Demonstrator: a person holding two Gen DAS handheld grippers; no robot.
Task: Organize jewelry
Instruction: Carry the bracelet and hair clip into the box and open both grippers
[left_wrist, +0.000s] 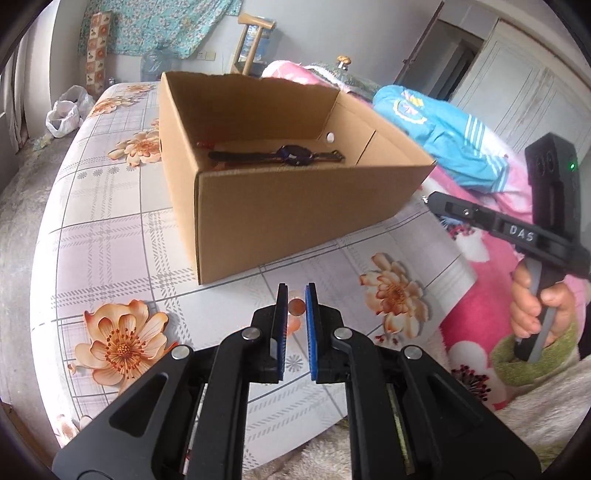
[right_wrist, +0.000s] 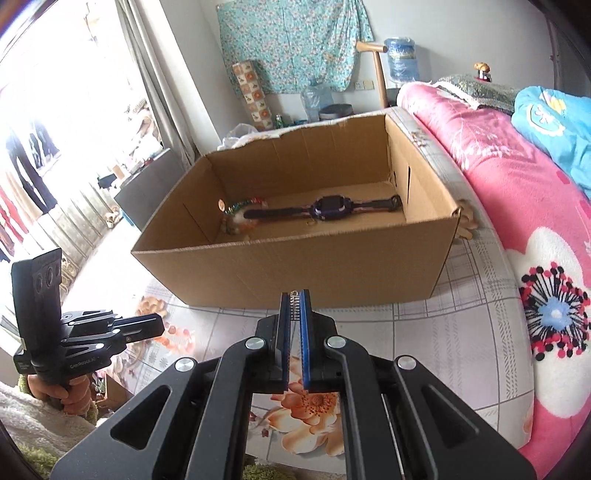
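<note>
Cardboard box (right_wrist: 295, 273) partly filled, two pieces left to drop in.
We hold a bead (left_wrist: 296, 306) in our nearly closed left tongs (left_wrist: 296, 301) and a silver chain (right_wrist: 294, 304) in our shut right tongs (right_wrist: 294, 308), both near the box; inside lie a watch (right_wrist: 327, 207) and, far left, a bracelet (right_wrist: 242, 205).

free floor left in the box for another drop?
Yes: the cardboard box floor is bare behind the watch and along the near wall. The left end is crowded, with a beaded piece at the strap's tip.
</note>
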